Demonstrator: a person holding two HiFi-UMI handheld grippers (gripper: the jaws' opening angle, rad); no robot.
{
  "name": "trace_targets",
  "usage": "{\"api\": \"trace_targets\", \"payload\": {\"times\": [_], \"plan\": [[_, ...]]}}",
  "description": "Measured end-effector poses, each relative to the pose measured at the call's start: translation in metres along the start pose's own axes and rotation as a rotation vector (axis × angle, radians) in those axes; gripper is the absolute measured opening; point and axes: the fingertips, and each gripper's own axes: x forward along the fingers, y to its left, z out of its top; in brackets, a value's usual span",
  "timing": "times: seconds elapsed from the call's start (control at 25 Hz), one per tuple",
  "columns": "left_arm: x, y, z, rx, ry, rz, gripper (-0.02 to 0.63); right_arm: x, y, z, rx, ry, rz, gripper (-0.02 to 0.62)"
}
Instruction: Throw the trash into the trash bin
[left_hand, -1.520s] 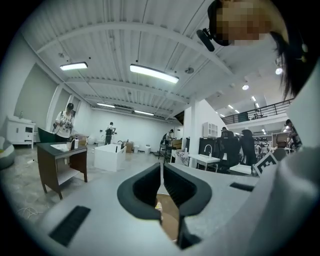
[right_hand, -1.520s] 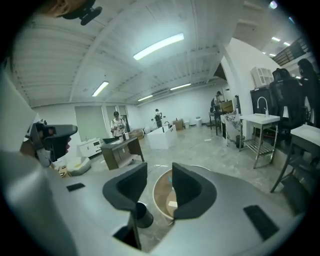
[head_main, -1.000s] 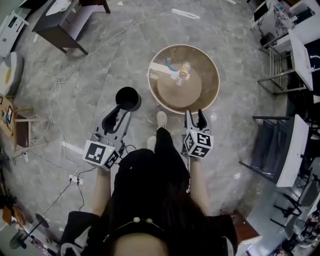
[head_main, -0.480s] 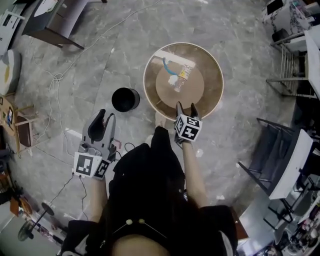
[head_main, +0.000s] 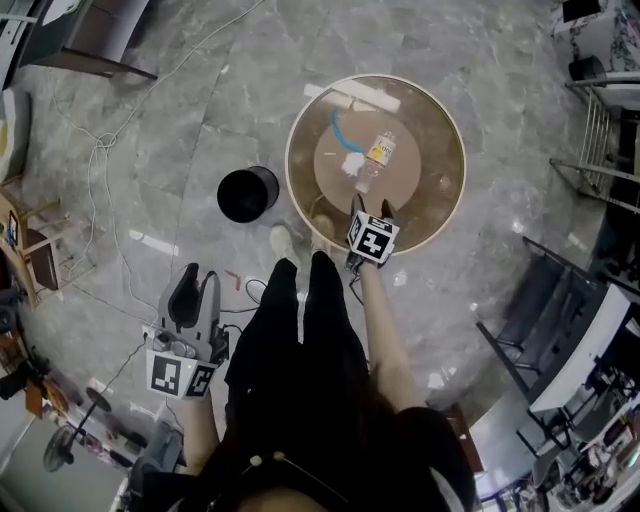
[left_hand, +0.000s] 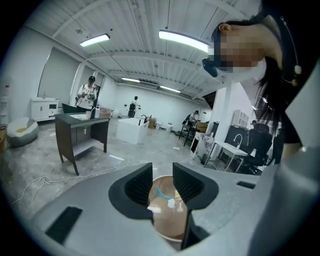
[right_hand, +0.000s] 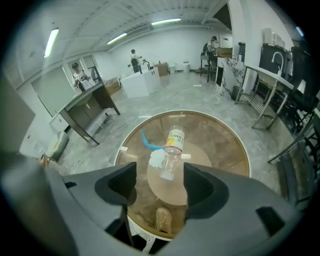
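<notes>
Two grippers: one in each hand of a standing person (head_main: 300, 380), well apart.
Left gripper (head_main: 198, 278): low at the person's left, over bare floor (head_main: 200, 110); its jaws stand a little apart with nothing between them.
Right gripper (head_main: 371, 205): over the near edge of the table (head_main: 430, 190), tilted down toward its middle; its jaws are opening with nothing between them, and the bottle (head_main: 377, 160) shows beyond the gap.
Shoe (right_hand: 162, 220): seen through the glass, under the table's near edge.
Table: round, with a brown glass top, a pale rim and a smaller round disc under the middle.
Bottle: clear with a yellow label, lying on its side at the table's middle, untouched.
Paper (head_main: 350, 163): a white crumpled bit just beside the bottle, on its left.
Blue strip (head_main: 339, 128): curved, lying between the paper and the table's far-left edge.
Bin (head_main: 247, 193): black, round and upright on the floor, just beside the table's left edge; its inside is too dark to read.
Cable (head_main: 100, 150): white, looping over the floor beyond the bin.
Desk (head_main: 90, 45): dark, at the far left.
</notes>
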Motion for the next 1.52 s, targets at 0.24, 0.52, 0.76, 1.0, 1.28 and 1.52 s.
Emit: {"api": "trace_targets", "payload": {"times": [0.24,0.52,0.76,1.0,1.28,1.52], "plan": [[0.006,0.017,-0.039,-0.038,0.094,0.042,0.127,0.076,-0.015,-0.036,0.109,0.065,-0.061,0.307],[0.014,0.033,-0.076,-0.094,0.172,0.045,0.127,0.137,-0.033,-0.052,0.134,0.113,-0.133,0.296],[0.013,0.035,-0.094,-0.139,0.193,0.048,0.127,0.131,-0.033,-0.047,0.031,0.086,-0.143,0.201],[0.011,0.035,-0.099,-0.174,0.178,0.062,0.127,0.087,0.001,-0.026,-0.008,-0.032,0.016,0.196],[0.004,0.045,-0.104,-0.217,0.138,0.104,0.126,0.026,0.097,-0.021,-0.136,-0.1,0.269,0.195],[-0.018,0.063,-0.113,-0.271,0.113,0.166,0.126,0.016,0.199,-0.06,-0.304,-0.028,0.475,0.195]]}}
